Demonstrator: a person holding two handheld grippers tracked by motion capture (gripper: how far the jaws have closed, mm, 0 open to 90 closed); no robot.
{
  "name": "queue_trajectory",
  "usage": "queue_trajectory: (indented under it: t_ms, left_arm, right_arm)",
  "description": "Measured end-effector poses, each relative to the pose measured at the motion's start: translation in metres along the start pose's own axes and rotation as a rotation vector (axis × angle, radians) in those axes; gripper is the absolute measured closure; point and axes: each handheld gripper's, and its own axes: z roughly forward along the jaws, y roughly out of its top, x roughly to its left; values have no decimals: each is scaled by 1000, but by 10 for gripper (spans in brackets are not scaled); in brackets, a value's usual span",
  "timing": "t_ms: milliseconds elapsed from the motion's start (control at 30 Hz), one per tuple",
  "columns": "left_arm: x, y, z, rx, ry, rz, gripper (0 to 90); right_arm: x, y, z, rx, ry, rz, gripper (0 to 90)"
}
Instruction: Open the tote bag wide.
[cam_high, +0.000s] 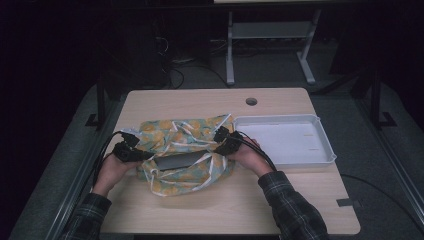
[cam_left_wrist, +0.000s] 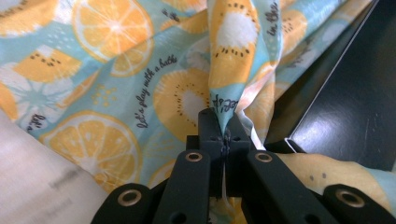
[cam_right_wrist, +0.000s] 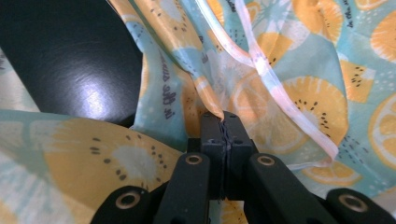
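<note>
A light wooden table (cam_high: 210, 210) is taking up the middle and lower part of the high view, with dark floor around it. A white tray (cam_high: 327, 150) is sitting at the right of the tabletop, right of centre in the frame, its left wall just beside the cloth. A fruit-print cloth (cam_high: 172, 135), turquoise with orange and kiwi slices and lines of script, is lying crumpled at the centre of the frame, spreading between the two grippers. A dark flat object (cam_high: 175, 161) is showing through the opening in the middle of the cloth; in the left gripper view it is occupying the right side of the frame (cam_left_wrist: 345, 107), and in the right gripper view the upper left (cam_right_wrist: 70, 60). What it is cannot be told.

The left gripper (cam_high: 131, 150) is sitting at the cloth's left edge in the high view, held by a hand in a plaid sleeve. In its own view (cam_left_wrist: 225, 122) the jaws are pressing together, pinching a fold of the cloth (cam_left_wrist: 107, 70) that is rising to the top of the frame.

The right gripper (cam_high: 223, 141) is sitting at the cloth's right edge, near the tray's left wall. In its own view (cam_right_wrist: 225, 122) the jaws are likewise clamping a fold of cloth (cam_right_wrist: 303, 98), with a pale pink trim strip (cam_right_wrist: 275, 84) running diagonally from the top centre towards the lower right.
</note>
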Motion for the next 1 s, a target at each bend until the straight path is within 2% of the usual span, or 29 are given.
queue_trajectory:
  t_ms: [167, 200, 267, 333, 367, 400, 467, 533, 567, 633, 667, 700, 767, 867, 933, 1000]
  left_arm:
    - [-6, -9, -8, 14, -21, 5, 892]
    - [-8, -12, -8, 6, -28, -9, 892]
    - [-9, -15, -10, 11, -33, 0, 892]
    - [-8, -15, -10, 18, -32, 11, 891]
    - [-9, -15, -8, 6, -34, -6, 891]
    - [-8, -13, -7, 27, -33, 17, 888]
    - [-10, -13, -5, 17, -27, 7, 867]
    - [-9, -12, -7, 20, -14, 16, 842]
    - [-9, -12, -8, 10, -9, 12, 810]
    - [-7, -11, -14, -40, -7, -10, 745]
    - [-5, -10, -21, -72, -2, -16, 658]
    - [-5, -10, -21, -72, -2, -16, 625]
    - [-3, -7, -30, -121, -12, -45, 537]
    - [-3, -5, -36, -145, -22, -38, 446]
    - [-7, -3, -44, -170, -20, -27, 415]
    - [-13, 0, -54, -188, -21, 0, 376]
  right_arm:
    - [11, -6, -3, 12, 34, -13, 888]
    - [14, -7, -4, 15, 38, -19, 888]
    - [21, -10, -7, 20, 51, -32, 888]
    - [29, -14, -10, 29, 66, -49, 888]
    - [32, -16, -11, 31, 70, -49, 888]
    - [36, -19, -13, 33, 73, -61, 887]
    - [38, -22, -15, 24, 69, -57, 875]
    - [37, -23, -16, 21, 69, -50, 859]
    - [36, -23, -17, 12, 65, -49, 844]
    - [33, -24, -23, -22, 71, -29, 805]
    - [30, -23, -30, -57, 76, -11, 765]
    - [30, -23, -30, -57, 76, -11, 765]
    - [29, -21, -37, -89, 79, -11, 685]
    - [29, -19, -43, -120, 85, -9, 636]
    - [30, -17, -50, -147, 82, -9, 602]
    - [34, -14, -63, -181, 95, 4, 580]
